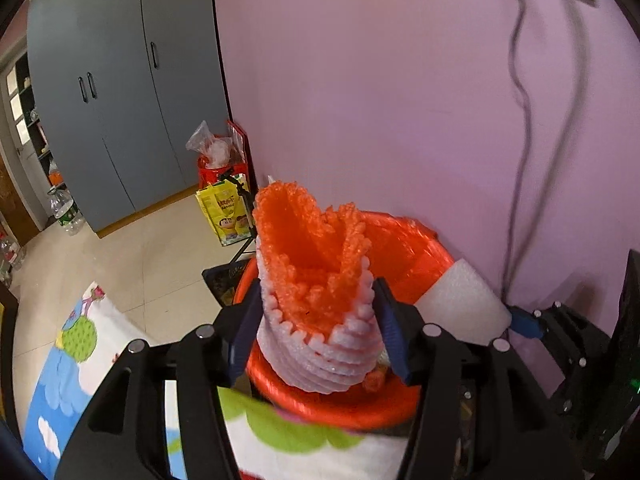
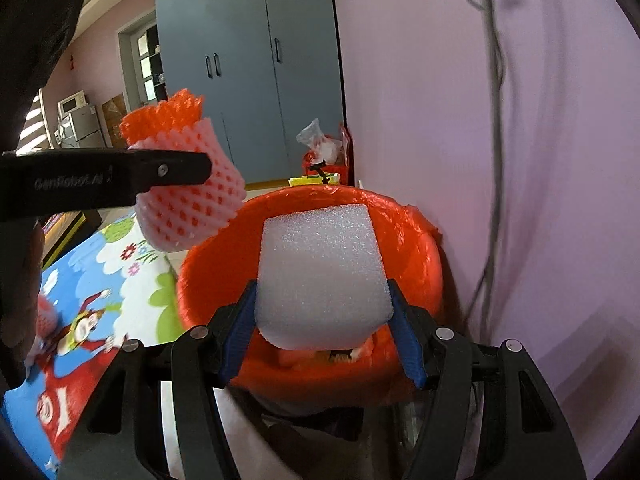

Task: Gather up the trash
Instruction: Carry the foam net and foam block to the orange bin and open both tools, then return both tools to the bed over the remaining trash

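A stack of foam fruit nets point(image 1: 316, 264), orange inside and pale pink outside, stands upright between the blue pads of my left gripper point(image 1: 318, 336), which is shut on it. It hangs over the near left rim of the bin with the orange liner point(image 1: 404, 248). The right wrist view shows the same nets point(image 2: 188, 200) left of and above the bin point(image 2: 416, 240). My right gripper point(image 2: 324, 332) is shut on a white foam block point(image 2: 322, 276), held over the bin's mouth. That block point(image 1: 460, 304) also shows at the right of the left wrist view. Some scraps lie at the bin's bottom.
The bin stands against a pink wall with dark cables point(image 1: 520, 160) hanging down it. A colourful play mat point(image 1: 72, 360) covers the floor to the left. Grey wardrobe doors point(image 1: 120, 100), bags point(image 1: 224, 184) and water bottles point(image 1: 66, 208) are farther back. A hand point(image 2: 20, 300) shows at left.
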{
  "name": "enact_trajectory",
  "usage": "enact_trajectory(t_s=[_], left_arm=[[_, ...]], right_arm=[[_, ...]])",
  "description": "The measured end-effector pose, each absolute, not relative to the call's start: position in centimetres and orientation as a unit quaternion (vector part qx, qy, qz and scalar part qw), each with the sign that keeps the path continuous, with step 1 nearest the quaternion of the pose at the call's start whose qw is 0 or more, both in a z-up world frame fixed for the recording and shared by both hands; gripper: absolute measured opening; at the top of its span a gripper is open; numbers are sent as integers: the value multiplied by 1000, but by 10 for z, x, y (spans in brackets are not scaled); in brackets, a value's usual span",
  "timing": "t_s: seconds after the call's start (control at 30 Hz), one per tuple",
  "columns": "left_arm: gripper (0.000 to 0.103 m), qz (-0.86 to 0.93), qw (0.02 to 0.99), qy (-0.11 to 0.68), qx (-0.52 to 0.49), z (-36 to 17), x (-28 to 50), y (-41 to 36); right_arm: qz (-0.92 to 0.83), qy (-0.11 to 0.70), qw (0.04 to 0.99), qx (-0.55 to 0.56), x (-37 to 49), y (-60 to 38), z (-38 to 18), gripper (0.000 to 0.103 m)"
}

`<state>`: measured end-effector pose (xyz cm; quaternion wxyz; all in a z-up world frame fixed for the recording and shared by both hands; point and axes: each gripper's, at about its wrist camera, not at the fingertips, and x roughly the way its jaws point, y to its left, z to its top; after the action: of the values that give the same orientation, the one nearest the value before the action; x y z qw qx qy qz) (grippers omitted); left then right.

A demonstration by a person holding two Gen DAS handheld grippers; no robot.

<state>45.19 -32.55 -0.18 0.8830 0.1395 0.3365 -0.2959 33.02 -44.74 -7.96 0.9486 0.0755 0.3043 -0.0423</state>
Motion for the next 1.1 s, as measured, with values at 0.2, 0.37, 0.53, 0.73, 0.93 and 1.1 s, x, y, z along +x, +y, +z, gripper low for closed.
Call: enact_trajectory(t_s=[0.2,0.37,0.53,0.73,0.93,1.1], left_arm=[[84,-278,889,340,128,-4,490,-342],[97,-266,903,309,137,6,481,-335],[97,-251,909,305,131,9,466,-313],[98,-231,917,299,127,15,425,-269],[98,-210,925,286,133,18,364,-211],[98,-184,930,290,132,12,313,-153]], right_arm=[[-54,295,951,78,363,-459,-89,80],[-57,290,952,76,355,-463,-89,80],[-55,280,956,72,318,-456,-83,80],[-45,276,957,80,262,-434,-70,80],[-28,272,959,79,222,-400,-56,80],[-8,273,959,80,195,-359,-49,80]])
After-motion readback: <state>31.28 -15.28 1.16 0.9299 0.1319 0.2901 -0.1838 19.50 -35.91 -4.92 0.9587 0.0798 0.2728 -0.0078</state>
